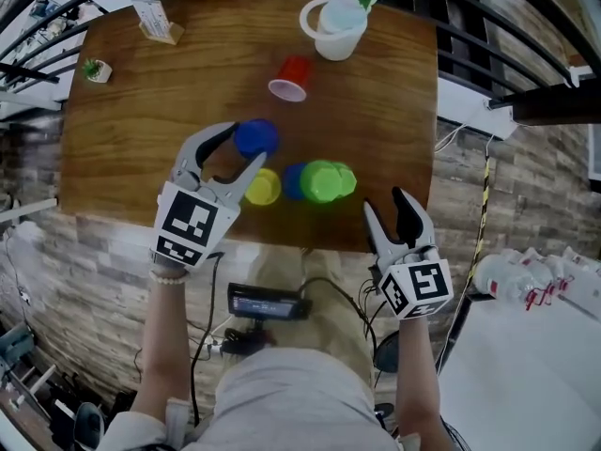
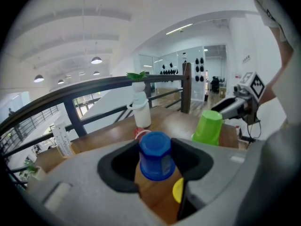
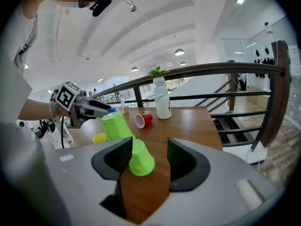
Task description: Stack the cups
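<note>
An upside-down blue cup (image 1: 255, 137) (image 2: 155, 155) sits between the jaws of my left gripper (image 1: 244, 146), which is shut on it over the wooden table (image 1: 131, 130). A yellow cup (image 1: 264, 187) lies just beside that gripper's near finger. To its right stand a second blue cup (image 1: 293, 181), partly hidden, a large upside-down green cup (image 1: 322, 181) (image 3: 115, 125) and a smaller green cup (image 1: 345, 178) (image 3: 141, 158). A red cup (image 1: 290, 79) lies on its side farther back. My right gripper (image 1: 385, 201) hangs open at the table's front edge, short of the small green cup.
A white jug with a green plant (image 1: 335, 26) stands at the back of the table. A card holder (image 1: 158, 22) and a tiny potted plant (image 1: 97, 69) sit at the back left. Dark railings (image 1: 488, 54) run beyond the table's right side.
</note>
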Motion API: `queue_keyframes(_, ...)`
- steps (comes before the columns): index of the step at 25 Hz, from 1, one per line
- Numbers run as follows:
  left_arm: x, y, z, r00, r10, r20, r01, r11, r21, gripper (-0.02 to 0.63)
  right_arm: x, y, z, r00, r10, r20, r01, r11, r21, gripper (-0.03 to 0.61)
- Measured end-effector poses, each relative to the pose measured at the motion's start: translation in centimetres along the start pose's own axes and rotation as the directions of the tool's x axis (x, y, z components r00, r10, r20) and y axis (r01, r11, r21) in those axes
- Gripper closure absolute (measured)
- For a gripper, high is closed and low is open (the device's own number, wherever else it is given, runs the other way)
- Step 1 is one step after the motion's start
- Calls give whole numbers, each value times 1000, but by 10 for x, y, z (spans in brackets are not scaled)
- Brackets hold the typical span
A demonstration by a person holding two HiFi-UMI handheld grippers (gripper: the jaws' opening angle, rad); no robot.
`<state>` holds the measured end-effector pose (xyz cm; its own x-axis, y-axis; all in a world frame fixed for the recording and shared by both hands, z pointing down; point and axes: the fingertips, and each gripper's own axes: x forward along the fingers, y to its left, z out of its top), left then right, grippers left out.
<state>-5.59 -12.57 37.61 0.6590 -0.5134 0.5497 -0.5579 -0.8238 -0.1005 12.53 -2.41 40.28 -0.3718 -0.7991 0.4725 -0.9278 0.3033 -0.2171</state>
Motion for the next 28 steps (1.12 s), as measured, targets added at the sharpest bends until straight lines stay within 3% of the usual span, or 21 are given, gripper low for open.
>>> queue_keyframes(9, -21, -27, 11, 1000, 6, -13, -6, 1000, -11, 407, -3, 3, 10, 999, 42, 12, -42, 999, -27, 357)
queue_keyframes(28, -27, -68, 0, 999, -23, -49, 21, 999, -45, 405, -3, 10, 9, 993, 115, -3, -115, 992, -57, 357)
